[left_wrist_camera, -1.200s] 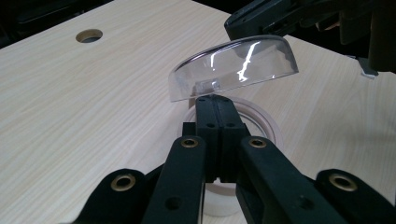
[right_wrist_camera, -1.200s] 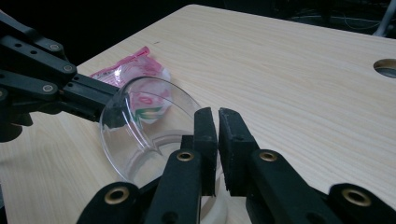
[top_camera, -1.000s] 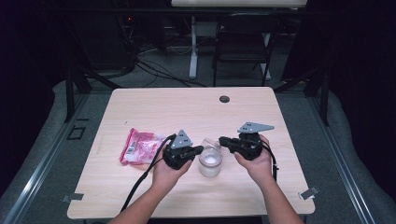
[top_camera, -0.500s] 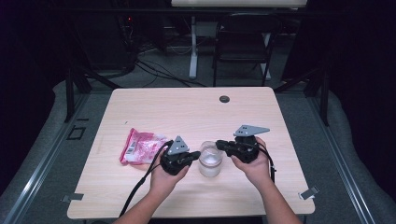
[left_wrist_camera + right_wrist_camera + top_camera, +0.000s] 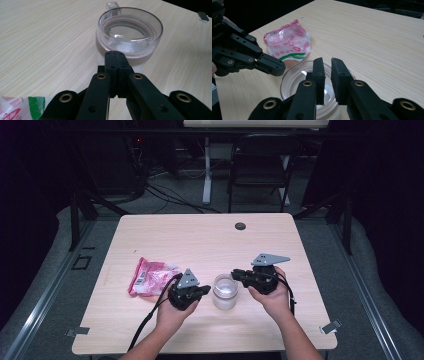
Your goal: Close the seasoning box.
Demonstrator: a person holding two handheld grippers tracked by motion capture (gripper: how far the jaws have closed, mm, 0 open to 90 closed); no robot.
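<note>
Now we hold both grippers low, flanking the clear jar (image 5: 224, 291). Our left gripper (image 5: 115, 53) is clenched, tips just short of its wall. Our right gripper (image 5: 328, 65) has just been opening slightly above the rim, pinching nothing.

Jar (image 5: 130, 32): clear glossy plastic. Table (image 5: 200, 240): pale matt wood-grain. Packet (image 5: 288, 42): crinkled shiny plastic film. Tongs: matt black.
</note>
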